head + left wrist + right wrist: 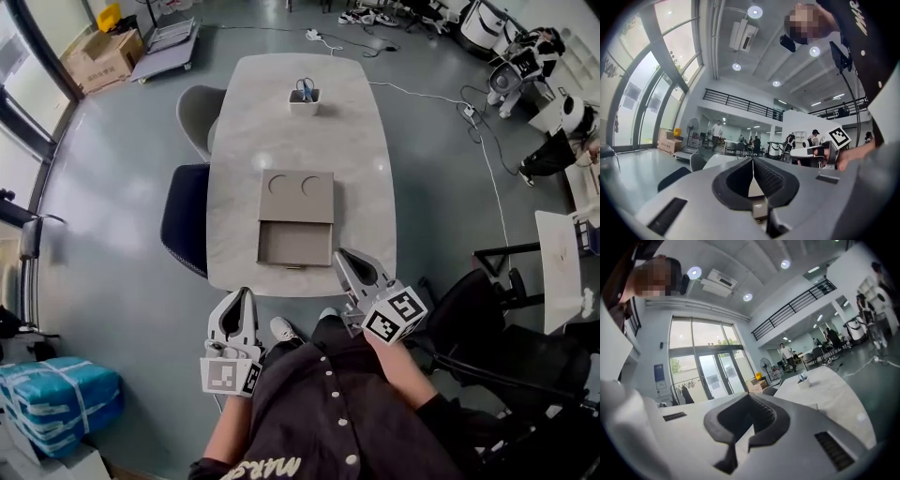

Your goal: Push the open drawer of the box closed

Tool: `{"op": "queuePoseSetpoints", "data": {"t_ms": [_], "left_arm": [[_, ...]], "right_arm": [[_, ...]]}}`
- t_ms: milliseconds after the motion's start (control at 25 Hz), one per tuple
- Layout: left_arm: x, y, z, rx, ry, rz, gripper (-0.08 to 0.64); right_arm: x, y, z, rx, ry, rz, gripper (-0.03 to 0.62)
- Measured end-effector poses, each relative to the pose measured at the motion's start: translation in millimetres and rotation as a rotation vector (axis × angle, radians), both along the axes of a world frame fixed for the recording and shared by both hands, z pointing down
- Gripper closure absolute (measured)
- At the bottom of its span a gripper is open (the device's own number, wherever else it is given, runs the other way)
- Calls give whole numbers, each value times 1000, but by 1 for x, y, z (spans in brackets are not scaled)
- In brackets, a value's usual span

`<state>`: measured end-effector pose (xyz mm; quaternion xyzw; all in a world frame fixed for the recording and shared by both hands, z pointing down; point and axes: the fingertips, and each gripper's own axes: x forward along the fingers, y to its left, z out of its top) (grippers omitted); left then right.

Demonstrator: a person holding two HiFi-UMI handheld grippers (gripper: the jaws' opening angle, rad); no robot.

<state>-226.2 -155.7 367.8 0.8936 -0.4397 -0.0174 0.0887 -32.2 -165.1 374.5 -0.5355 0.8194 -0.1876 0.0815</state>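
A flat tan box (297, 195) with two round recesses in its top lies in the middle of the pale table (361, 159). Its drawer (295, 244) stands pulled out toward me, empty, front edge near the table's near edge. My right gripper (341, 255) is shut, its tip just right of the drawer's front right corner. My left gripper (244, 293) is shut and hangs below the table's near edge, apart from the box. In the left gripper view the jaws (752, 160) meet with nothing between them. The right gripper view shows its jaws (749, 397) closed over the tabletop (829, 387).
A white holder with blue-handled scissors (305, 96) stands at the table's far end. A dark blue chair (185, 217) and a grey chair (200, 117) sit along the left side. A black chair (492, 314) is at my right, and a blue wrapped bundle (61, 398) lies on the floor.
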Motion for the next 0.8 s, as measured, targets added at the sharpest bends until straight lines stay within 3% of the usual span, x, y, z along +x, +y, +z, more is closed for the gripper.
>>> {"op": "queuePoseSetpoints", "data": {"t_ms": [520, 800], "left_arm": [[48, -34, 13, -16, 22, 93, 543], [57, -37, 40, -95, 11, 110, 543]], "right_arm": [[26, -38, 53, -156, -218, 10, 595], [11, -38, 135, -393, -387, 4, 595]]}}
